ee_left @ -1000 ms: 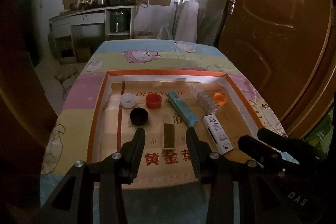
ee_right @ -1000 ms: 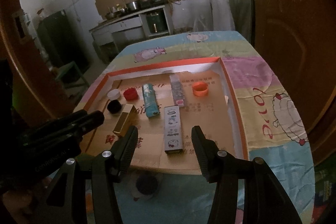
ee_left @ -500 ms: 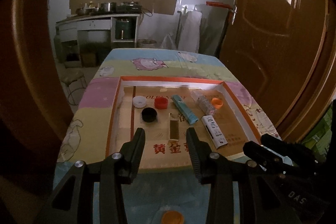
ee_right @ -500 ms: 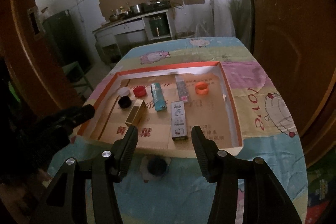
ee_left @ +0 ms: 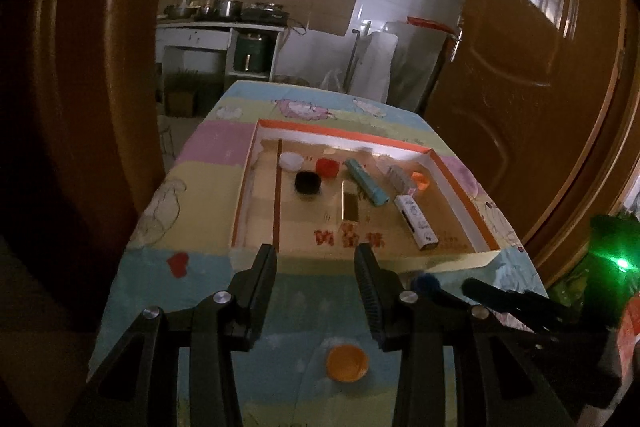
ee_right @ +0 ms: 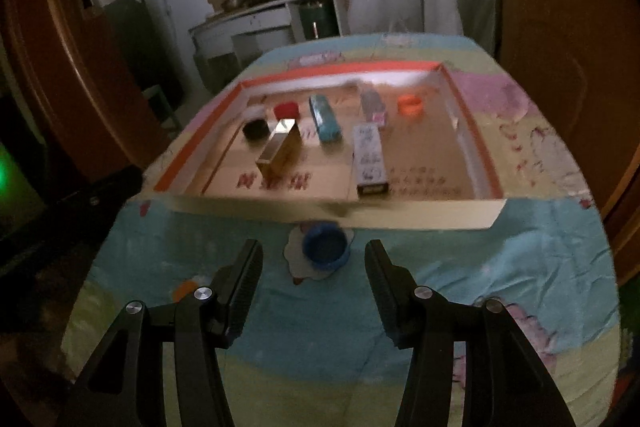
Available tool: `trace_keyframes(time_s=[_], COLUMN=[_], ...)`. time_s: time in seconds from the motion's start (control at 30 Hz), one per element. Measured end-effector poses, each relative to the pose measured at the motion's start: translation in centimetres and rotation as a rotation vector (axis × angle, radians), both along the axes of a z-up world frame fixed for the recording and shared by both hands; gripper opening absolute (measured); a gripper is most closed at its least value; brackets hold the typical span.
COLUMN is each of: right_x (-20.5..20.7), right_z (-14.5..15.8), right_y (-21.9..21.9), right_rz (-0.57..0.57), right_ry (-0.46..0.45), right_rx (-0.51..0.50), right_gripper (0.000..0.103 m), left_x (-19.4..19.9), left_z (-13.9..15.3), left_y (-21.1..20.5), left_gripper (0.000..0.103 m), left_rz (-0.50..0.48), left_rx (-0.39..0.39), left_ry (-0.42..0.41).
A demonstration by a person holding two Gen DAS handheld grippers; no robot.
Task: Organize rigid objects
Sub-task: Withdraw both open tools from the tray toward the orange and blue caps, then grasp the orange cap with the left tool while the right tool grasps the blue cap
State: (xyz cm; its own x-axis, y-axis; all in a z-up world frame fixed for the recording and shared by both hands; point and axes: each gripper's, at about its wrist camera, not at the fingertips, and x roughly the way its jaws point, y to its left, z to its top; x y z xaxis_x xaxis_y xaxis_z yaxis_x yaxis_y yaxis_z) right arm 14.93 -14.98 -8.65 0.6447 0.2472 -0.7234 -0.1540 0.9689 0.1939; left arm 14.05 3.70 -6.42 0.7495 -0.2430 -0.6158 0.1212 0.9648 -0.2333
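Note:
A shallow orange-rimmed cardboard tray (ee_left: 456,179) (ee_right: 468,107) lies on the table. Inside it are a white cap (ee_left: 291,160), a red cap (ee_left: 327,167) (ee_right: 285,109), a black cap (ee_left: 307,183) (ee_right: 255,129), a gold box (ee_left: 350,205) (ee_right: 280,149), a teal box (ee_left: 366,181) (ee_right: 325,117), a white box (ee_left: 416,221) (ee_right: 370,155), a clear patterned box (ee_left: 400,177) (ee_right: 373,103) and an orange cap (ee_left: 421,181) (ee_right: 410,105). Outside, in front of the tray, sit a blue cap (ee_right: 325,246) and an orange cap (ee_left: 346,362). My left gripper (ee_left: 316,259) and right gripper (ee_right: 314,255) are both open and empty, near the table's front.
A pastel cartoon tablecloth (ee_right: 540,163) covers the table. A brown door (ee_left: 540,87) stands to the right, and a kitchen counter (ee_left: 216,27) with pots at the back. The right gripper's black body (ee_left: 520,303) shows low in the left wrist view.
Both grippers have pulled back from over the tray toward the table's front edge. The blue cap and the loose orange cap on the cloth have come into view. Jaws unchanged.

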Motion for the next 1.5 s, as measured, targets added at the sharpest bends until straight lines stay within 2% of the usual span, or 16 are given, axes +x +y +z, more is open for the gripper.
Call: trace_keyframes(time_s=[0.33,0.6,0.63,0.7,0.73,0.77,1.27,1.5], right_x=[2.6,3.3,3.3,3.3,3.4,3.4,1.6,1.2], right_z=[-2.1,-2.9,-2.9,-2.9,-2.9,-2.9,-2.3,-2.3], right_y=[1.4,1.8,1.8,1.7,1.5,1.4,-0.2,-0.4], right_rz=[-0.005,-0.014,-0.014,-0.022,-0.028,-0.034,-0.043,-0.040], right_ry=[0.032,0.050,0.049,0.049,0.049,0.050,0.050,0.062], right_rx=[-0.065,-0.103,-0.105,-0.112,-0.116,-0.118,-0.050,-0.029], right_gripper=[0.055,0.054,0.053,0.044,0.032,0.030,0.031,0.031], left_x=[-1.4,-1.9,-2.1,-2.3,-2.4,-2.5,-2.3,-2.1], left_z=[-1.7,-3.5,-3.6,-3.9,-4.1,-4.3,-6.3,-6.4], left_y=[-0.3,-1.7,-2.0,-2.5,-2.8,-3.0,-3.5,-3.8], left_gripper=[0.041,0.041,0.041,0.041,0.041,0.041,0.041,0.041], left_rz=[-0.066,-0.145,-0.160,-0.185,-0.194,-0.202,-0.202,-0.194], left_rx=[-0.023,-0.002,-0.002,0.005,0.013,0.022,0.077,0.098], left_ry=[0.014,0.063,0.066,0.071,0.074,0.079,0.135,0.135])
